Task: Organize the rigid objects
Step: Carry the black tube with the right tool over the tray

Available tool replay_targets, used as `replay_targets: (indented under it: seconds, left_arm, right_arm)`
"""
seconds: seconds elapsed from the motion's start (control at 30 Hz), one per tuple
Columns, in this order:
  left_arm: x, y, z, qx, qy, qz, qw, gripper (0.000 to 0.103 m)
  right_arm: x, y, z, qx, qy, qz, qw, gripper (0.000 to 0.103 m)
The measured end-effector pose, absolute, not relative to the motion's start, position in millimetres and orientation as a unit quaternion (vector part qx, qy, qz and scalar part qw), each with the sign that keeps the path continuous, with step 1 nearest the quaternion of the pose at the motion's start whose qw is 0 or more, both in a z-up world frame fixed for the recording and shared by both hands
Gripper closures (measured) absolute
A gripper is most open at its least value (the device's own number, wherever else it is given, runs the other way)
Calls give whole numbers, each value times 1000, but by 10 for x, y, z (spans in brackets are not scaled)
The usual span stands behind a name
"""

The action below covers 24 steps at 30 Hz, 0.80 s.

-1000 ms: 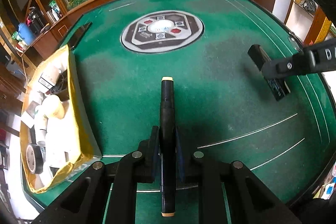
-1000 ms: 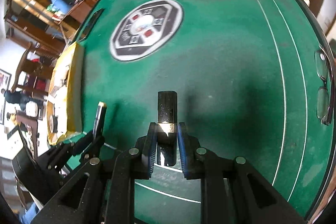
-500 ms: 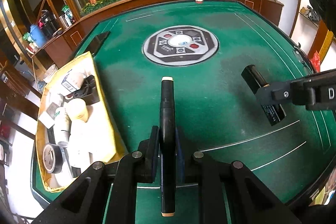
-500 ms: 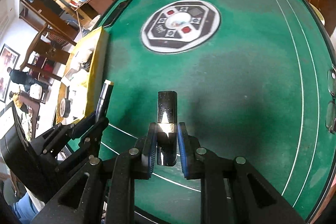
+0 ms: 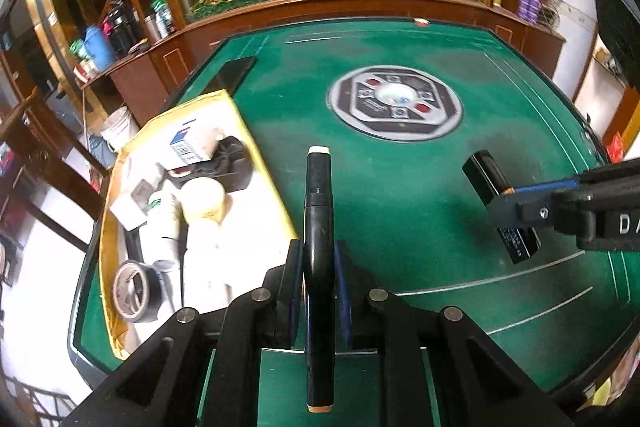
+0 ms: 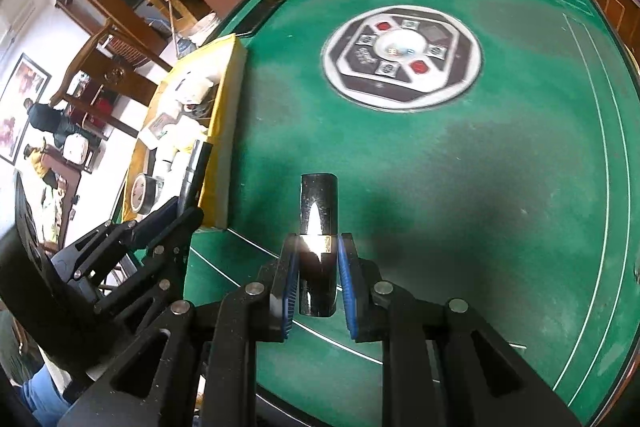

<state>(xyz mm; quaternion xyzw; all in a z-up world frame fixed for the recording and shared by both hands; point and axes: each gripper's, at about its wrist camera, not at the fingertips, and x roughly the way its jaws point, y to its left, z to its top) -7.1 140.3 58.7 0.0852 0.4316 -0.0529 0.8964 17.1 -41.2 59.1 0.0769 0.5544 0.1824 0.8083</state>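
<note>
A long black marker with cream end caps [image 5: 318,267] is being gripped in the left tongs [image 5: 319,291], just beside the yellow-walled box [image 5: 264,163], which is already being filled with bottles and a tape roll. A glossy black tube with a gold band [image 6: 319,227] is being clamped in the right tongs [image 6: 319,279], farther from that box, above the green felt desk [image 6: 500,187]. Both things are judged as not yet deposited.

Both grippers matte black plastic w/ angular cut-out frames & round silver screws. Left gripper [image 5: 319,269]: blue pads on inner finger faces. Right gripper [image 6: 319,277]: same blue ribbed pads; white letters "DA" on its side. Blue jeans bottom left.
</note>
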Motion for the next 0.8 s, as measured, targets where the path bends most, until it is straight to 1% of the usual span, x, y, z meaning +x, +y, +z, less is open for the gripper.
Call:
replay_targets:
  seconds: [0.3,0.5,0.8]
  left_arm:
    - [100,2049,689,13,432,-10,902,88]
    - [257,2508,598,-30,451,15,892,88]
    - [382,2785,417,-40,473,14,880,88]
  right_arm:
    - [327,35,703,45,544,215,810,84]
    - [462,478,760,21,540,242,806,84]
    - [663,1142,592,-2,554,270,788,84]
